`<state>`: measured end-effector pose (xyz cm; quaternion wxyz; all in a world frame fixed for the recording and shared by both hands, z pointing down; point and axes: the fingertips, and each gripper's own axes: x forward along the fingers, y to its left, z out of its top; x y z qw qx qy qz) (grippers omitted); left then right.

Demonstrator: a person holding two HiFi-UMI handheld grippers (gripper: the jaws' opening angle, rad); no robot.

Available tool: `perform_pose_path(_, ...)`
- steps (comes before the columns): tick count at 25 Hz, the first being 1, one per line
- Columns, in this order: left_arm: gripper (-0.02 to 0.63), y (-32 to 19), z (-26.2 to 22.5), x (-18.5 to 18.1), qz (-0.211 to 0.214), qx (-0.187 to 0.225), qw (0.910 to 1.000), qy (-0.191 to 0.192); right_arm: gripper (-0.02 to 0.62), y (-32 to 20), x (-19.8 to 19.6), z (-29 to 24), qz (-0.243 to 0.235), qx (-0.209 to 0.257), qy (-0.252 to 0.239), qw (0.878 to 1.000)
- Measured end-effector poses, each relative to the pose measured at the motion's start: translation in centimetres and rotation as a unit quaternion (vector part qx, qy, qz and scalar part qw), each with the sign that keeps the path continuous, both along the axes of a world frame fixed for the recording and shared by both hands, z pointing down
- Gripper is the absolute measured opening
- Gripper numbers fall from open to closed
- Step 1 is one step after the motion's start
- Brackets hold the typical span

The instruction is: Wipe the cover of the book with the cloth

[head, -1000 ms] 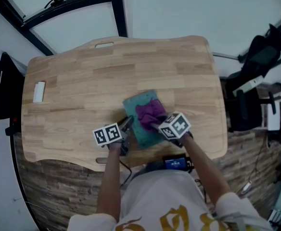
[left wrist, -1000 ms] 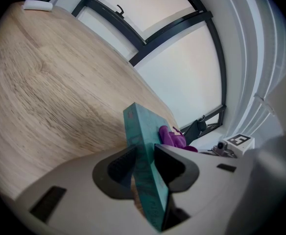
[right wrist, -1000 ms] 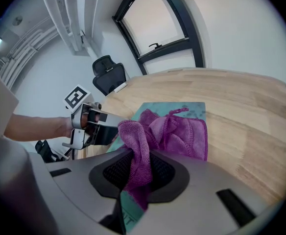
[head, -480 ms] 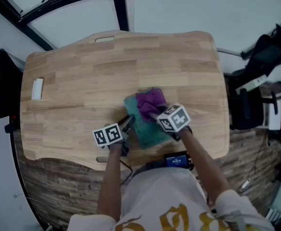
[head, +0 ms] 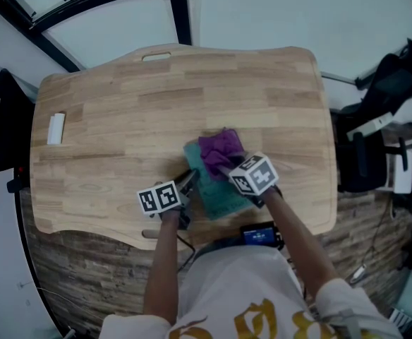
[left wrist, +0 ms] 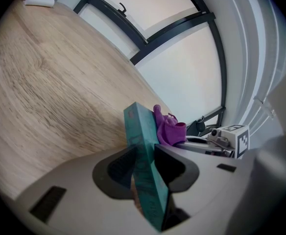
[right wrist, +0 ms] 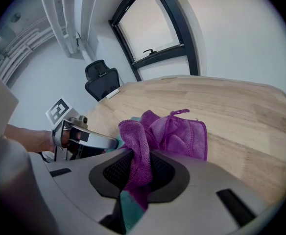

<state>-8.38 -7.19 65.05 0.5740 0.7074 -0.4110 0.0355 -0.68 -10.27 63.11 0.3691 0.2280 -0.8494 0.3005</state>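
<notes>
A teal book (head: 209, 182) lies flat on the wooden table (head: 121, 111), near its front edge. My left gripper (head: 186, 183) is shut on the book's (left wrist: 142, 151) left edge, its jaws pinching the cover from both sides. A bunched purple cloth (head: 220, 151) rests on the far part of the cover. My right gripper (head: 224, 169) is shut on the cloth (right wrist: 155, 136), a fold of it squeezed between the jaws, with the rest spread ahead on the book. The left gripper (right wrist: 91, 141) shows at the left in the right gripper view.
A small white block (head: 55, 128) lies near the table's left edge. A slot handle (head: 154, 56) is cut in the far edge. A black chair (head: 375, 119) stands to the right of the table. A dark window frame (head: 179, 13) runs behind.
The right gripper has pushed the purple cloth away from me along the cover, toward the book's far end. The left gripper has kept its hold on the book's edge.
</notes>
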Motion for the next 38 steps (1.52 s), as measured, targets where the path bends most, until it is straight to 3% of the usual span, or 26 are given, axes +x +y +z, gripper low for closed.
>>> perform_pose_path(8, 0.121, -0.1, 0.0, 0.0, -0.001, 0.003, 1.0, -0.002, 0.072, 3.2, -0.9, 0.1, -0.028, -0.018, -0.007, 0.999)
perform_pose_path(22, 0.121, -0.1, 0.2, -0.2, -0.001, 0.004, 1.0, -0.003, 0.072, 8.6, -0.8, 0.3, -0.036, -0.044, -0.02, 0.998)
perform_pose_path(38, 0.121, -0.3, 0.2, -0.3, -0.005, 0.009, 0.9999, -0.009, 0.072, 9.3, -0.8, 0.2, -0.019, -0.041, -0.023, 0.999)
